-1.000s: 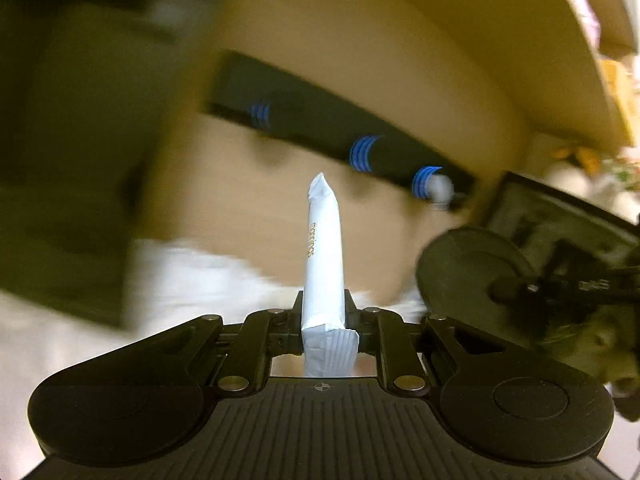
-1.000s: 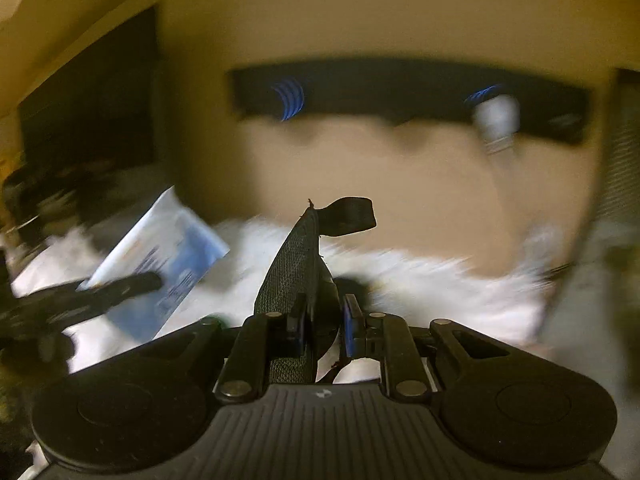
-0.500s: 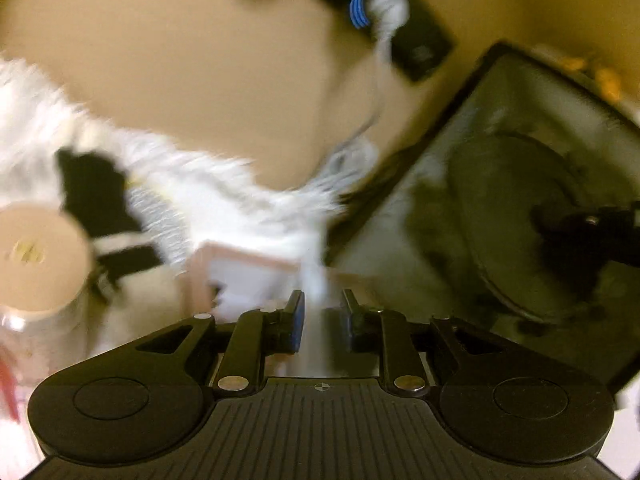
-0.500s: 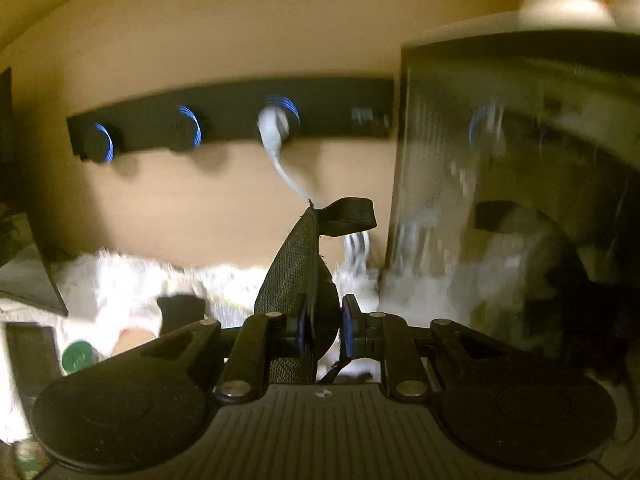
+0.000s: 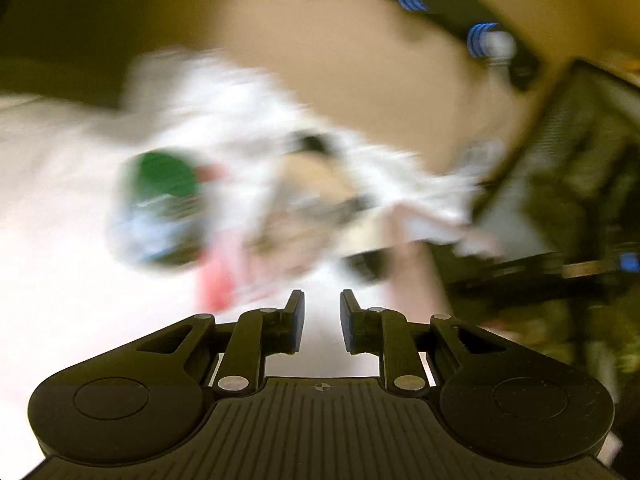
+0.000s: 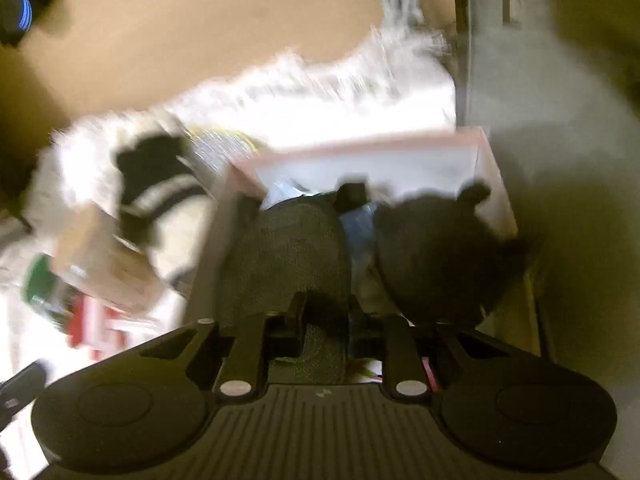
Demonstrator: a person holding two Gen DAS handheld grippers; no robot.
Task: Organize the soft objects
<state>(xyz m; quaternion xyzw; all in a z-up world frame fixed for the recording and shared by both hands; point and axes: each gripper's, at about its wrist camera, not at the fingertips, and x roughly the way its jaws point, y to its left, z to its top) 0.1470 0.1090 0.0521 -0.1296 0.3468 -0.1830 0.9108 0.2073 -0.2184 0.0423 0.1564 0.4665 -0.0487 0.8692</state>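
Both cams sit right behind their own fingers, looking forward and down. The left one tilts gently over a white fluffy cover (image 5: pixel 60 280), fairly far off. The right one points steeper, close above a pink box (image 6: pixel 492 184). Both catch the green-lidded jar (image 5: pixel 160 208), the box and the tan wall (image 5: pixel 360 60), all blurry.

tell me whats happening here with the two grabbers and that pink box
A person is tidying soft things with a handheld tool in each hand. The right tongs are over the pink box with a dark mesh pouch between them, their jaws opening as if to drop it in beside a black pouch already inside. The left tongs are slightly open with nothing between them, above the white fluffy cover. Both views are blurred.
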